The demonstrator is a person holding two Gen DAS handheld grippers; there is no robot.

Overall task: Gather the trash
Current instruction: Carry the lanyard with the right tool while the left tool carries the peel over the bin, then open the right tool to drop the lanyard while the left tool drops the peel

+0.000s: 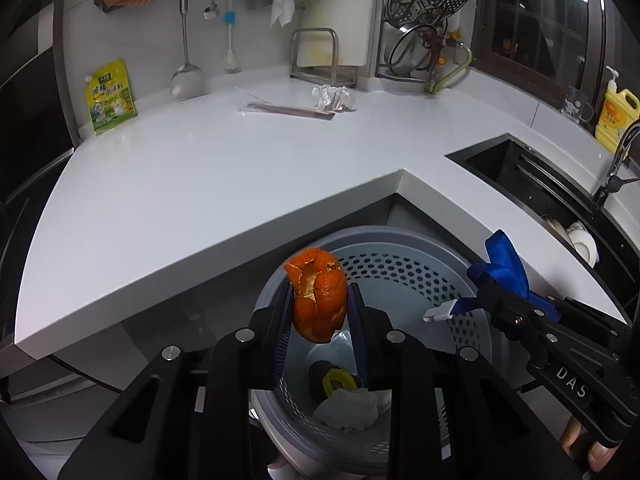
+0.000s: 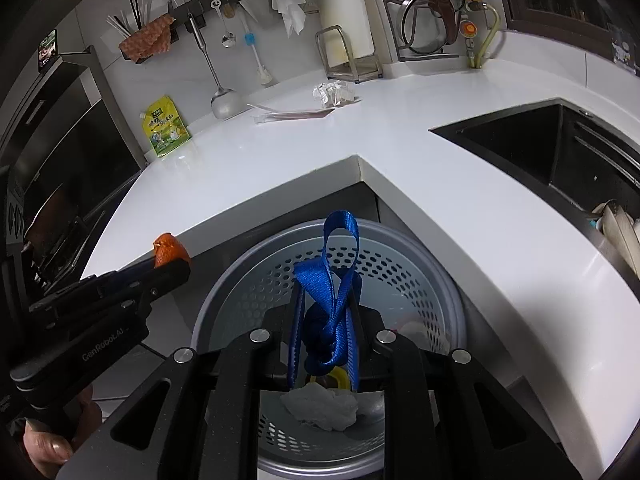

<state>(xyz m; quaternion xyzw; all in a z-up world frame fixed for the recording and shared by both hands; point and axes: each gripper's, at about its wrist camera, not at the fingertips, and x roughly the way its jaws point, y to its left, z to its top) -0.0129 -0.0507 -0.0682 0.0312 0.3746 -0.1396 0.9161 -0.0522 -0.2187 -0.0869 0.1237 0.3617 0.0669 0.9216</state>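
My left gripper (image 1: 320, 300) is shut on an orange peel (image 1: 319, 300) and holds it over the grey perforated bin (image 1: 404, 272) below the counter corner. My right gripper (image 2: 326, 304) is shut on a knotted blue strap (image 2: 328, 288), also above the bin (image 2: 400, 276). In the left wrist view the right gripper (image 1: 486, 286) comes in from the right with the blue strap (image 1: 504, 264) and a white tag. In the right wrist view the left gripper (image 2: 176, 264) shows at the left with the peel (image 2: 168, 250). Crumpled white paper (image 1: 348, 404) and a yellow ring lie in the bin.
On the white counter (image 1: 200, 184) lie a crumpled paper ball (image 1: 332, 96), a long wrapper (image 1: 288, 110) and a yellow-green pouch (image 1: 110, 96). A dark sink (image 2: 560, 152) with dishes is at the right. Utensils hang on the back wall.
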